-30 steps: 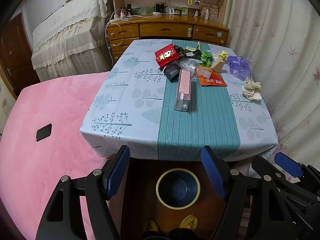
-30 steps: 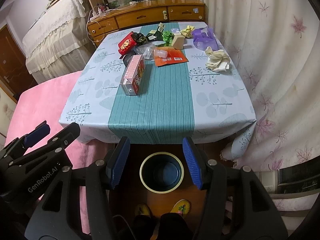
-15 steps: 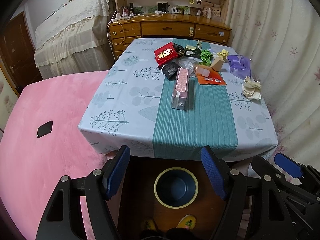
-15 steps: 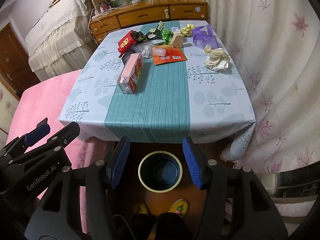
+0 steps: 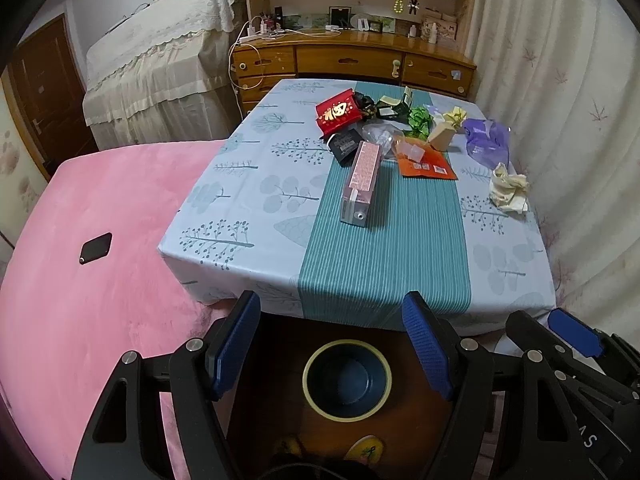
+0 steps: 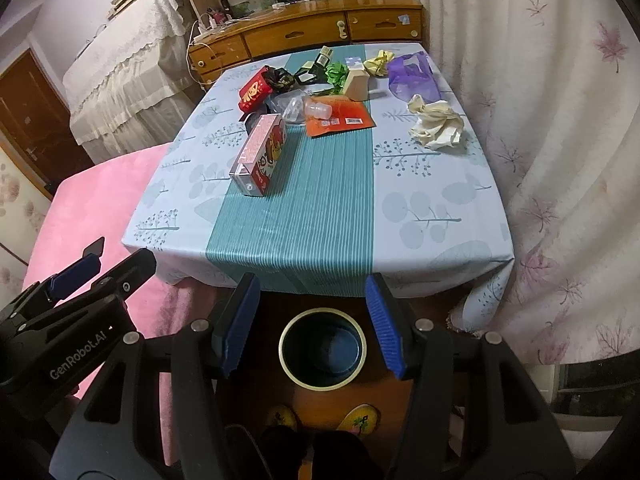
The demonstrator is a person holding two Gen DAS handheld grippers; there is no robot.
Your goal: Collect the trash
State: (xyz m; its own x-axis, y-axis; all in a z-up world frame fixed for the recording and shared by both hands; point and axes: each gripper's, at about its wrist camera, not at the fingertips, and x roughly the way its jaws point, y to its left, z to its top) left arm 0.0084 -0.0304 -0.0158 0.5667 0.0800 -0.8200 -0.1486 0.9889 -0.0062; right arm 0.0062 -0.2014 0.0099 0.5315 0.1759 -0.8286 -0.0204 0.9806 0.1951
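Trash lies on a table with a blue and teal cloth [image 5: 384, 264] [image 6: 424, 208]: a long pink carton [image 5: 360, 182] [image 6: 260, 154], a red packet [image 5: 336, 114] [image 6: 252, 94], an orange pouch [image 5: 426, 162] [image 6: 340, 118], crumpled cream paper [image 5: 508, 194] [image 6: 436, 126], a purple bag [image 5: 486, 140] [image 6: 412, 72] and green ribbon [image 5: 420, 120] [image 6: 336, 74]. A dark blue bin with a pale rim [image 5: 347, 379] [image 6: 322, 354] stands on the floor below the table's near edge. My left gripper [image 5: 332, 344] and right gripper [image 6: 312, 326] hover above the bin, both open and holding nothing.
A pink bed cover [image 5: 92, 248] with a black phone [image 5: 96, 248] lies left of the table. Floral curtains [image 6: 560, 140] hang at the right. A wooden desk with drawers [image 5: 352, 60] stands behind the table. Yellow slippers [image 6: 360, 420] show on the floor by the bin.
Both views have crept slightly forward, so the table and the trash look a little larger. The bin stays between the fingers. The jaws hold the same width.
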